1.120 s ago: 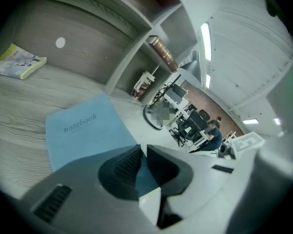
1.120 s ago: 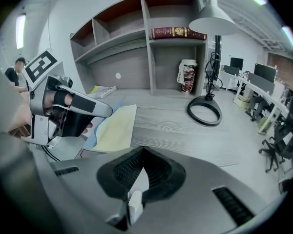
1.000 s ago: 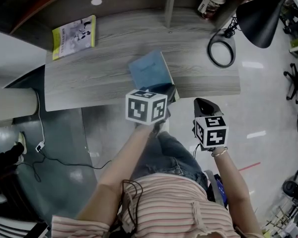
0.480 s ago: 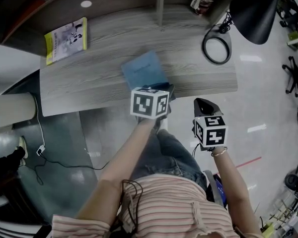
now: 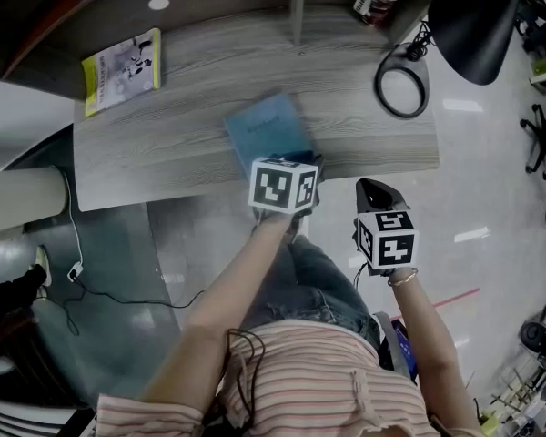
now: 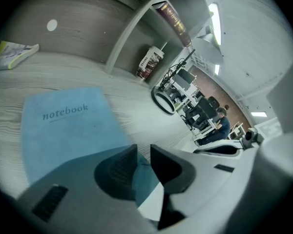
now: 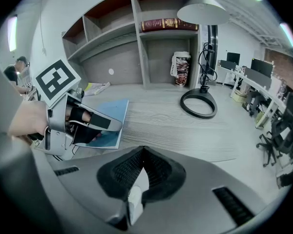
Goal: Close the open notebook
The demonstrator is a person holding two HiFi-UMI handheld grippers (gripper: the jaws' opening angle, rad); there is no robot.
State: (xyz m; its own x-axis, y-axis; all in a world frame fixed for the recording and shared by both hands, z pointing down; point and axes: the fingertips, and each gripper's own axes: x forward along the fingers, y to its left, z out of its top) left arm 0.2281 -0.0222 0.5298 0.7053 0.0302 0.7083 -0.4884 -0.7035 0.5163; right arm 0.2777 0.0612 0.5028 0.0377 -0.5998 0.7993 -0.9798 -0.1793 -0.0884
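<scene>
From the head view, the notebook (image 5: 266,127) lies shut, blue cover up, on the grey wood-grain counter (image 5: 182,144), with its near corner at the front edge. Your left claw (image 5: 296,167) sits over that corner. Your right claw (image 5: 371,189) hangs off the counter, above the glossy floor (image 5: 473,235). There is bare counter on both sides of the notebook: leftward to the yellow-edged booklet (image 5: 123,69) and rightward to the ring-shaped lamp base (image 5: 401,82).

In the left gripper view, your left claw (image 6: 142,150) is released. Its jaws have just been opening and stand slightly apart. The notebook's (image 6: 63,126) corner shows in the gap, and no pad presses on it. Open wood runs ahead to the shelf upright (image 6: 129,30) and a cup (image 6: 149,62).

In the right gripper view, your right claw (image 7: 142,152) is clenched tip to tip with nothing in it, short of the counter's front edge. Your left claw (image 7: 110,128) straddles the notebook's near edge. A red book (image 7: 168,24) lies on the shelf above.
</scene>
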